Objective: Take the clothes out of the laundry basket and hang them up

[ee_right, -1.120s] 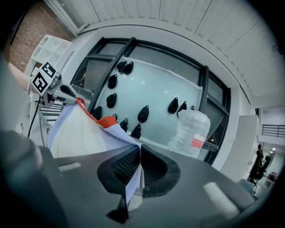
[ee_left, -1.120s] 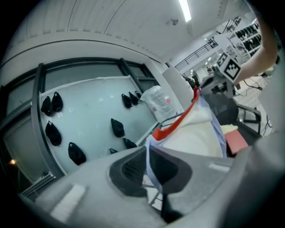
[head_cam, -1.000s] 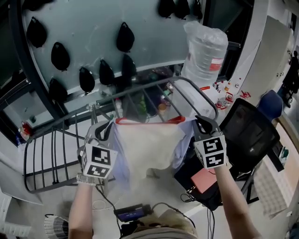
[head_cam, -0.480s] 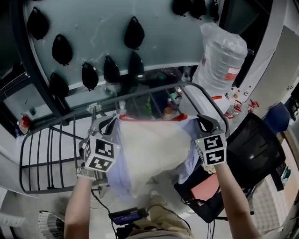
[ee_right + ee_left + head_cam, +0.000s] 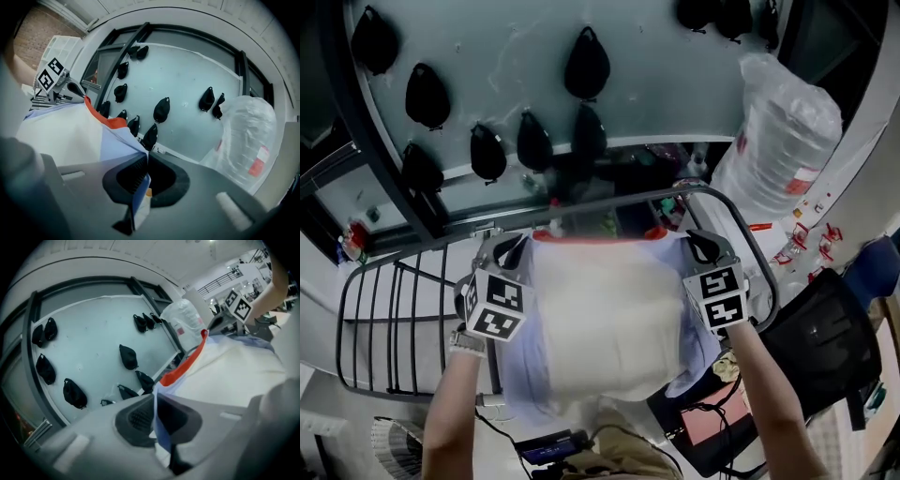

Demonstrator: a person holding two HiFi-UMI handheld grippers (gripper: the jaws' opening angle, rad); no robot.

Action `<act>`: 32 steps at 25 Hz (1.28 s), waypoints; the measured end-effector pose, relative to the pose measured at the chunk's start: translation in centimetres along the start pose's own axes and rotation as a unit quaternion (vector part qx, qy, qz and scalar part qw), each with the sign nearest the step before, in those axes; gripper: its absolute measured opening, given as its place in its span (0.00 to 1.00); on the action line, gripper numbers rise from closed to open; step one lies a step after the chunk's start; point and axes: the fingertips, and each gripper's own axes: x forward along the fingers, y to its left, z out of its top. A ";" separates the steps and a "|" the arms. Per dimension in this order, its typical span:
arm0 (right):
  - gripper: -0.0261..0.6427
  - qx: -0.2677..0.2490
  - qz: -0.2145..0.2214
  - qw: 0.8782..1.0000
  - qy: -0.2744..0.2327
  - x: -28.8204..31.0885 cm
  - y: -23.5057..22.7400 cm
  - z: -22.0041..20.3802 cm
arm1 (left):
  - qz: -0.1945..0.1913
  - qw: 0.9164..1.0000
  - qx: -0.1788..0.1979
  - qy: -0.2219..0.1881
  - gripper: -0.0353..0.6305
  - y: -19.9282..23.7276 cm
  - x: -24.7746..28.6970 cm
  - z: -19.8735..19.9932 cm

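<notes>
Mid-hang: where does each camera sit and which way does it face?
Head view: on the person's head, looking steeply down at the garment stretched between left claw and right claw; both forearms show.
Left gripper view: on the left claw, along its shut jaws towards the black pouches; right claw's cube shows.
Right gripper view: on the right claw, towards those pouches and a plastic-wrapped bundle; left claw's cube shows.
Shared: the garment's orange trim, in all three.

The garment point(image 5: 609, 319) is matt cloth, the rack point(image 5: 619, 200) smooth dark metal, the bag point(image 5: 783, 131) glossy plastic.
</notes>
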 end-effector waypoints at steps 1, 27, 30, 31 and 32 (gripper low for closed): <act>0.05 -0.002 0.006 1.000 0.001 1.0 -0.2 0.2 | 0.003 1.000 -0.002 0.003 0.06 0.4 0.7 -0.1; 0.05 -0.048 0.068 0.996 0.026 22.1 -3.5 0.1 | 0.040 0.996 -0.015 0.079 0.06 8.6 17.2 -4.0; 0.05 -0.056 0.072 0.995 0.031 23.8 -3.6 0.0 | 0.044 0.995 -0.028 0.086 0.06 9.1 18.4 -5.0; 0.05 -0.058 0.074 0.995 0.033 24.3 -3.6 -0.1 | 0.046 0.994 -0.036 0.088 0.06 9.3 18.8 -5.3; 0.05 -0.061 0.076 0.995 0.035 24.8 -3.5 -0.1 | 0.048 0.994 -0.046 0.090 0.06 9.5 19.2 -5.6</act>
